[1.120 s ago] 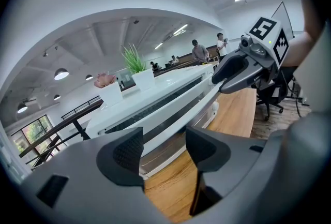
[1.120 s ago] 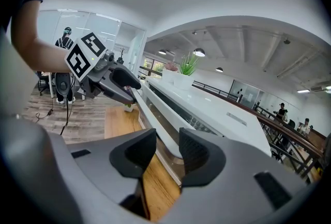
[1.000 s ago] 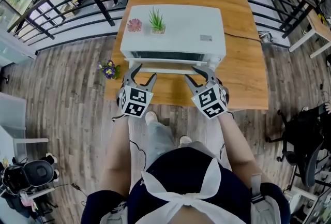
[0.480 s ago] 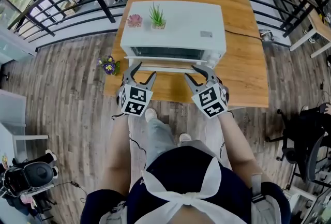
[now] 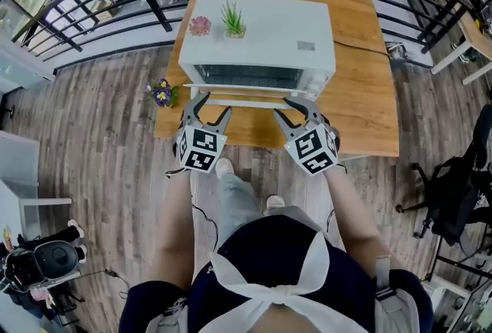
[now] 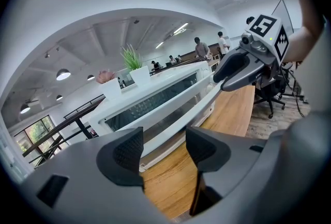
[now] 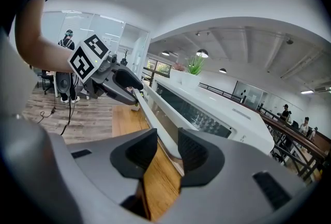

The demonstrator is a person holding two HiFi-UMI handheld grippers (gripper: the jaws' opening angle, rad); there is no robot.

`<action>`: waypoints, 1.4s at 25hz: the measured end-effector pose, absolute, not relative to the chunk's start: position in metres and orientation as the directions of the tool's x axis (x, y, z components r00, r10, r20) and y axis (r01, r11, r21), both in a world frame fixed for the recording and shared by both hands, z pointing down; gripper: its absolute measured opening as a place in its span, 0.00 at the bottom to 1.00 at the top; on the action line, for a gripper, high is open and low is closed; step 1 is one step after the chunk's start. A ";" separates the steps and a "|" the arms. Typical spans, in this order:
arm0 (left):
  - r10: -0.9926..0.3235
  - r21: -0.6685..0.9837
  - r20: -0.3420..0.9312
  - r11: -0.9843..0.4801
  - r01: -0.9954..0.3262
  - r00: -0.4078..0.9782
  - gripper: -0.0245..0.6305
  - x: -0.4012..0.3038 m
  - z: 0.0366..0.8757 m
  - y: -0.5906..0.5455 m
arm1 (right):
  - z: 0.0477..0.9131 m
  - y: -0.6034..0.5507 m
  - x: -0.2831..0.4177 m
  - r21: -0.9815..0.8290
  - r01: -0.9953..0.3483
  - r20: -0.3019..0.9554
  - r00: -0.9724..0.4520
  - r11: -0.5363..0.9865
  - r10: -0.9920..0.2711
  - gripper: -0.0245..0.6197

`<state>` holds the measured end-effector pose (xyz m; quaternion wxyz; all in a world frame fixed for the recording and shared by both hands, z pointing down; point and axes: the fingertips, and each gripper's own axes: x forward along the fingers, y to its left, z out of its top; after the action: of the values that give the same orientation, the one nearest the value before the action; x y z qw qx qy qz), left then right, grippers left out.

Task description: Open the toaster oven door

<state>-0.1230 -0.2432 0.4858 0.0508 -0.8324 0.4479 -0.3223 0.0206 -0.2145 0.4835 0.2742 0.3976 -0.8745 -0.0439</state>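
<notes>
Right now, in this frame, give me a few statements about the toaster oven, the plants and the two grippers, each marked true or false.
1. A pink potted plant and a green potted plant stand on top of the toaster oven. True.
2. The oven door hangs fully open. False: it stands upright against the oven front.
3. The left gripper and the right gripper are both at the door handle. True.
4. The left gripper is shut on a plant. False: its jaws are apart, clamping nothing.
5. The toaster oven sits on the floor. False: it sits on a wooden table.
</notes>
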 end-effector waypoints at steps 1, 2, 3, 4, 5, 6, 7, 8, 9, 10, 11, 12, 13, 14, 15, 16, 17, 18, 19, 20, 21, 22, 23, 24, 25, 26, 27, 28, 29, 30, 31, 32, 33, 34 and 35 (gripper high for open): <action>-0.779 -0.374 0.492 -0.593 -0.713 0.390 0.43 -0.123 0.486 -0.242 | 0.484 -0.213 0.020 0.295 -0.670 0.446 -0.534 0.681 -0.719 0.24; -0.779 -0.375 0.492 -0.593 -0.713 0.389 0.43 -0.124 0.486 -0.241 | 0.484 -0.212 0.020 0.296 -0.669 0.447 -0.534 0.682 -0.718 0.24; -0.779 -0.375 0.493 -0.593 -0.713 0.388 0.43 -0.124 0.487 -0.240 | 0.484 -0.211 0.019 0.296 -0.668 0.448 -0.534 0.683 -0.717 0.24; -0.778 -0.374 0.494 -0.593 -0.713 0.388 0.43 -0.124 0.487 -0.239 | 0.484 -0.210 0.019 0.297 -0.668 0.448 -0.534 0.683 -0.717 0.24; -0.778 -0.374 0.495 -0.593 -0.713 0.388 0.43 -0.124 0.487 -0.239 | 0.484 -0.210 0.019 0.297 -0.668 0.449 -0.533 0.682 -0.718 0.24; -0.777 -0.373 0.495 -0.594 -0.712 0.388 0.43 -0.124 0.487 -0.238 | 0.485 -0.209 0.019 0.297 -0.669 0.448 -0.532 0.681 -0.718 0.24; -0.776 -0.373 0.496 -0.595 -0.712 0.389 0.43 -0.124 0.488 -0.237 | 0.485 -0.208 0.019 0.298 -0.670 0.447 -0.532 0.680 -0.719 0.24; -0.776 -0.373 0.496 -0.596 -0.711 0.390 0.43 -0.124 0.489 -0.237 | 0.486 -0.208 0.020 0.300 -0.670 0.447 -0.530 0.679 -0.721 0.24; -0.775 -0.373 0.497 -0.597 -0.710 0.391 0.43 -0.124 0.490 -0.236 | 0.487 -0.207 0.020 0.301 -0.671 0.448 -0.528 0.678 -0.722 0.24; -0.774 -0.373 0.497 -0.598 -0.709 0.392 0.43 -0.124 0.491 -0.236 | 0.488 -0.207 0.020 0.301 -0.672 0.450 -0.526 0.677 -0.722 0.24; -0.774 -0.374 0.498 -0.599 -0.708 0.392 0.43 -0.124 0.491 -0.235 | 0.489 -0.206 0.020 0.300 -0.672 0.453 -0.524 0.677 -0.721 0.24; -0.774 -0.374 0.498 -0.599 -0.708 0.391 0.43 -0.124 0.492 -0.235 | 0.490 -0.205 0.019 0.297 -0.672 0.455 -0.525 0.678 -0.720 0.24; -0.774 -0.375 0.498 -0.598 -0.708 0.391 0.43 -0.124 0.492 -0.234 | 0.490 -0.205 0.019 0.290 -0.674 0.457 -0.526 0.680 -0.717 0.24; -0.775 -0.375 0.498 -0.598 -0.709 0.390 0.43 -0.125 0.492 -0.233 | 0.490 -0.204 0.019 0.278 -0.677 0.460 -0.529 0.682 -0.713 0.24; -0.775 -0.374 0.498 -0.598 -0.709 0.390 0.43 -0.124 0.493 -0.232 | 0.491 -0.203 0.019 0.263 -0.680 0.464 -0.533 0.684 -0.708 0.25; -0.775 -0.374 0.498 -0.597 -0.710 0.390 0.43 -0.124 0.494 -0.232 | 0.491 -0.202 0.020 0.248 -0.683 0.470 -0.536 0.687 -0.702 0.26; -0.776 -0.374 0.496 -0.596 -0.710 0.389 0.43 -0.124 0.495 -0.232 | 0.492 -0.201 0.020 0.238 -0.684 0.474 -0.538 0.690 -0.697 0.27; -0.778 -0.376 0.495 -0.594 -0.711 0.388 0.43 -0.124 0.495 -0.232 | 0.491 -0.200 0.019 0.233 -0.683 0.474 -0.541 0.692 -0.694 0.27; -0.779 -0.378 0.493 -0.592 -0.712 0.386 0.43 -0.125 0.496 -0.232 | 0.489 -0.198 0.018 0.233 -0.683 0.470 -0.545 0.693 -0.695 0.27; -0.781 -0.379 0.493 -0.590 -0.713 0.384 0.43 -0.125 0.496 -0.232 | 0.486 -0.197 0.017 0.236 -0.684 0.460 -0.547 0.691 -0.699 0.27; -0.781 -0.379 0.493 -0.589 -0.713 0.384 0.43 -0.125 0.496 -0.232 | 0.483 -0.197 0.017 0.240 -0.688 0.448 -0.548 0.685 -0.706 0.27; -0.781 -0.379 0.493 -0.589 -0.714 0.384 0.43 -0.125 0.496 -0.232 | 0.480 -0.197 0.018 0.245 -0.694 0.436 -0.544 0.677 -0.717 0.26; -0.781 -0.379 0.492 -0.589 -0.714 0.384 0.43 -0.125 0.495 -0.232 | 0.476 -0.198 0.020 0.251 -0.703 0.425 -0.538 0.666 -0.728 0.26; -0.782 -0.379 0.491 -0.588 -0.714 0.384 0.43 -0.125 0.495 -0.231 | 0.473 -0.199 0.022 0.258 -0.711 0.415 -0.531 0.655 -0.739 0.26; -0.783 -0.380 0.490 -0.587 -0.715 0.383 0.43 -0.125 0.494 -0.230 | 0.470 -0.201 0.025 0.263 -0.717 0.407 -0.524 0.646 -0.748 0.25; -0.784 -0.380 0.490 -0.586 -0.715 0.382 0.43 -0.126 0.495 -0.229 | 0.468 -0.202 0.026 0.268 -0.721 0.401 -0.520 0.640 -0.754 0.25; -0.784 -0.381 0.490 -0.586 -0.715 0.381 0.43 -0.126 0.496 -0.228 | 0.467 -0.203 0.028 0.272 -0.722 0.399 -0.517 0.636 -0.757 0.25; -0.784 -0.381 0.491 -0.585 -0.716 0.380 0.43 -0.126 0.497 -0.227 | 0.467 -0.205 0.030 0.278 -0.721 0.402 -0.512 0.634 -0.759 0.25; -0.784 -0.381 0.492 -0.585 -0.716 0.379 0.43 -0.126 0.498 -0.226 | 0.468 -0.206 0.032 0.287 -0.719 0.407 -0.507 0.633 -0.760 0.25; -0.784 -0.381 0.493 -0.585 -0.716 0.378 0.43 -0.126 0.499 -0.225 | 0.469 -0.208 0.033 0.295 -0.717 0.410 -0.502 0.632 -0.761 0.25; -0.784 -0.381 0.493 -0.585 -0.716 0.378 0.43 -0.126 0.499 -0.225 | 0.469 -0.210 0.034 0.302 -0.714 0.411 -0.500 0.632 -0.762 0.24; -0.783 -0.381 0.494 -0.585 -0.716 0.378 0.43 -0.125 0.499 -0.224 | 0.469 -0.211 0.034 0.308 -0.710 0.414 -0.499 0.633 -0.761 0.24; -0.783 -0.381 0.494 -0.585 -0.716 0.377 0.43 -0.125 0.499 -0.224 | 0.469 -0.213 0.034 0.319 -0.703 0.419 -0.497 0.635 -0.760 0.24; -0.784 -0.382 0.495 -0.585 -0.716 0.376 0.43 -0.126 0.498 -0.224 | 0.469 -0.214 0.034 0.333 -0.694 0.425 -0.493 0.638 -0.759 0.24; -0.784 -0.382 0.495 -0.584 -0.716 0.375 0.43 -0.126 0.498 -0.224 | 0.469 -0.216 0.033 0.350 -0.684 0.431 -0.489 0.640 -0.758 0.24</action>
<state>-0.1257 -0.2235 0.4982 0.0517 -0.8276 0.4531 -0.3273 0.0331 -0.2162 0.4694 0.2824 0.4192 -0.8604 -0.0657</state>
